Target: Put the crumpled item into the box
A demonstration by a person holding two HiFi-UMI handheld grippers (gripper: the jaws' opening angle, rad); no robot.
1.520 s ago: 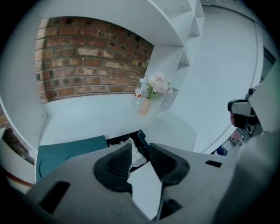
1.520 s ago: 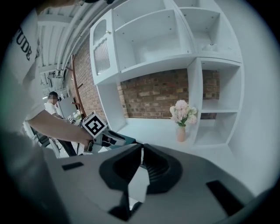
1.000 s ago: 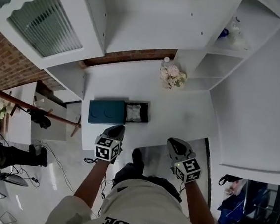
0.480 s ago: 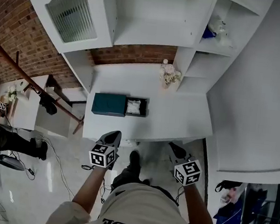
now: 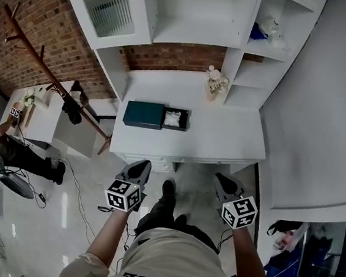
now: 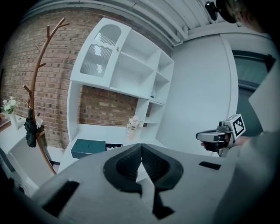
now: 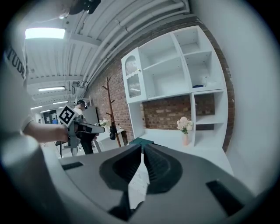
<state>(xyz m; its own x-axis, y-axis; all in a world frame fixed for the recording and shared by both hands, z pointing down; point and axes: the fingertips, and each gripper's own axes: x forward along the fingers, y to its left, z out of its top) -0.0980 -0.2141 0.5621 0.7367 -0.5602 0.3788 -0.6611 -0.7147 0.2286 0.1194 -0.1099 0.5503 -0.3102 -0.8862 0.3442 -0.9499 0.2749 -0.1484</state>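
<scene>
Since the crumpled item (image 5: 172,119) lies inside the open box (image 5: 188,121) on the table (image 5: 222,140), at twelve o'clock from the person, I judge the task done. The left hand-held gripper (image 5: 144,164) and right hand-held gripper (image 5: 220,178) hang closed and empty, apart from the table.

Ahead of the left tongs (image 5: 140,166) and the right tongs (image 5: 224,182) stands a white worktop (image 5: 221,143). A white shelf unit (image 5: 198,14) rises behind it, with a ribbed-glass cabinet door (image 5: 110,8) at its upper left. A red brick wall (image 5: 31,21) shows behind the shelves and runs on past the left tongs, where a wooden coat stand (image 5: 50,76) stands. A plain white wall (image 5: 324,107) lies beyond the right tongs. The floor (image 5: 79,211) beneath them is pale and glossy. A strip light (image 7: 45,33) glows on the ceiling.
</scene>
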